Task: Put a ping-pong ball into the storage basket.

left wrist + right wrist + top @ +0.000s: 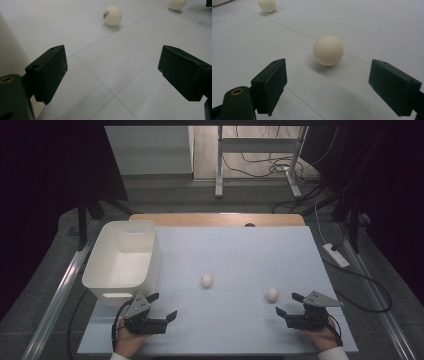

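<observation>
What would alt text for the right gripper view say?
The right gripper, its black jaws wide open, points at a white ball just ahead on the pale table. A second white ball lies farther off at upper left.

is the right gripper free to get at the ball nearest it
Probably yes: the right gripper is open, the ball lies just ahead between its jaw lines, and only bare table lies between them.

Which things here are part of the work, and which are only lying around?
Part of the work:
- right ball, just ahead of the open right gripper
- middle ball
- left gripper, open
- white bin, probably

Lying around:
- cables on the floor
- power strip
</observation>
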Available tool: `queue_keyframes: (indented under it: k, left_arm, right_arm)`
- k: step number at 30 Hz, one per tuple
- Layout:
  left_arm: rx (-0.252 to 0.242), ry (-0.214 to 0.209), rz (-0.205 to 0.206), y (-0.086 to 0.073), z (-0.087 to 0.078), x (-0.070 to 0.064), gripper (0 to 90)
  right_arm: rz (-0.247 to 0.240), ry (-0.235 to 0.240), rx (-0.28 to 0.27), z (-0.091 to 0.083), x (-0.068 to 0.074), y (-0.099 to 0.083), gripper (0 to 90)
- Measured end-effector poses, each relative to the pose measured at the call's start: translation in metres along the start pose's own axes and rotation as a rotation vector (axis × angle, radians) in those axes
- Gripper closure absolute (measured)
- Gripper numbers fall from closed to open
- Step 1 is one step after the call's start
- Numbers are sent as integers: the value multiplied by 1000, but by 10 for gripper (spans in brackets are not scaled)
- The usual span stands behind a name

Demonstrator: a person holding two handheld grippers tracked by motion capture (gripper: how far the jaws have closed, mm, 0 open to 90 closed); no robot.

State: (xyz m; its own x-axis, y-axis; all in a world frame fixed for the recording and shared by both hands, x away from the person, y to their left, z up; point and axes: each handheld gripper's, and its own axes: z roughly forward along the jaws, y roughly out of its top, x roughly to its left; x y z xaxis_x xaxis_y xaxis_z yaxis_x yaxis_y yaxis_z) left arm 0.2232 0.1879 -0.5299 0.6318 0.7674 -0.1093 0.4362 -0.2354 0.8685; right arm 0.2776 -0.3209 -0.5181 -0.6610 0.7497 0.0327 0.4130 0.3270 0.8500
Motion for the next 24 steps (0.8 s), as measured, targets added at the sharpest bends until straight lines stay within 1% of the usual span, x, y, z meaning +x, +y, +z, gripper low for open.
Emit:
queue_keyframes:
  k: [4,16,24]
  left_arm:
    - [3,3,-7,0,0,0,99]
    - [0,-2,-2,1,1,-1,102]
    - [-6,-4,-14,3,0,0,104]
  right_arm:
    - [-5,2,0,1,0,0,154]
    - [2,-1,0,0,0,0,153]
    - [7,-2,1,1,-2,-1,154]
